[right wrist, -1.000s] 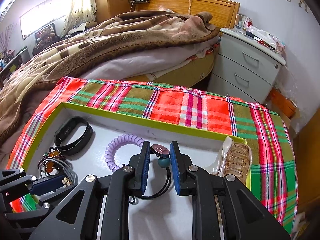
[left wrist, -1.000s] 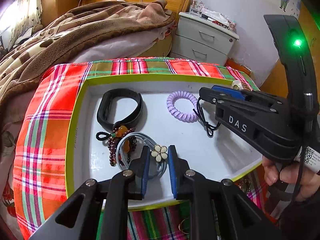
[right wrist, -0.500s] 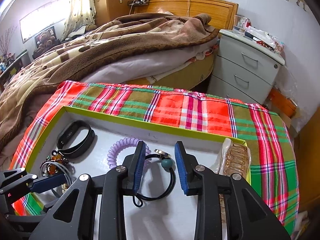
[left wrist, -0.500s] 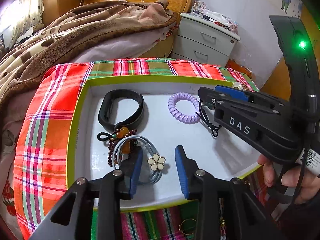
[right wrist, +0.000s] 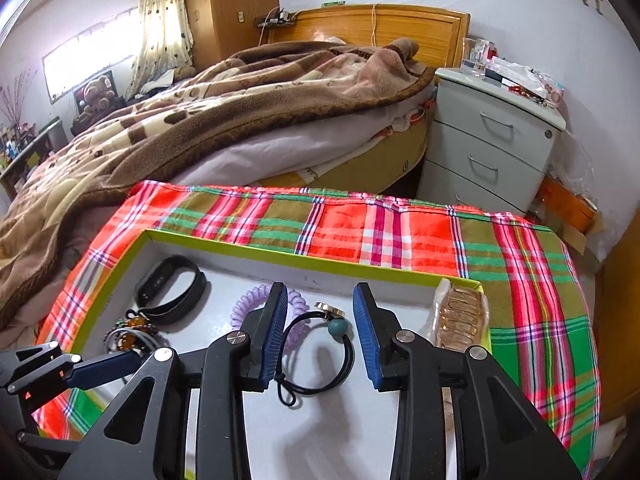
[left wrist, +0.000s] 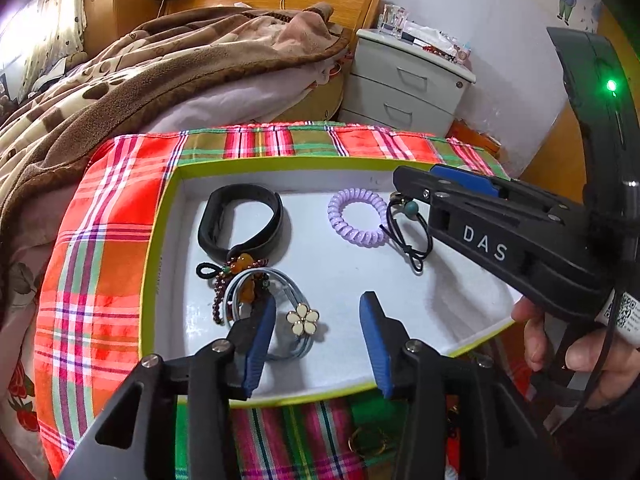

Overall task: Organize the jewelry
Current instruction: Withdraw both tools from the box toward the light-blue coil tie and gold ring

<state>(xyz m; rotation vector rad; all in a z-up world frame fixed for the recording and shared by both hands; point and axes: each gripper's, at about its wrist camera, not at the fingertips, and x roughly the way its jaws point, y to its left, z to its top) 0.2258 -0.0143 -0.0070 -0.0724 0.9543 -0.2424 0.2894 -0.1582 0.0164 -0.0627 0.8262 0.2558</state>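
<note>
A white tray with a lime rim [left wrist: 160, 240] [right wrist: 360, 264] lies on the plaid cloth. In it are a black band [left wrist: 240, 220] [right wrist: 172, 290], a purple coil tie [left wrist: 356, 218] [right wrist: 256, 300], a beaded bracelet [left wrist: 236, 276], a grey hair tie with a cream flower [left wrist: 303, 320], and a black elastic with a teal bead [left wrist: 408, 236] [right wrist: 338, 328]. My left gripper [left wrist: 318, 316] is open, its jaws either side of the flower tie. My right gripper [right wrist: 320, 308] is open above the black elastic, which lies free on the tray.
A wrapped gold clip [right wrist: 460, 316] lies at the tray's right end. A gold ring [left wrist: 366, 444] lies on the cloth in front of the tray. A bed with a brown blanket [right wrist: 200, 120] and a grey nightstand [right wrist: 492, 152] stand behind.
Both grippers opened. The left one let go of the flower hair tie and the right one let go of the black beaded elastic; both items now lie on the tray.
</note>
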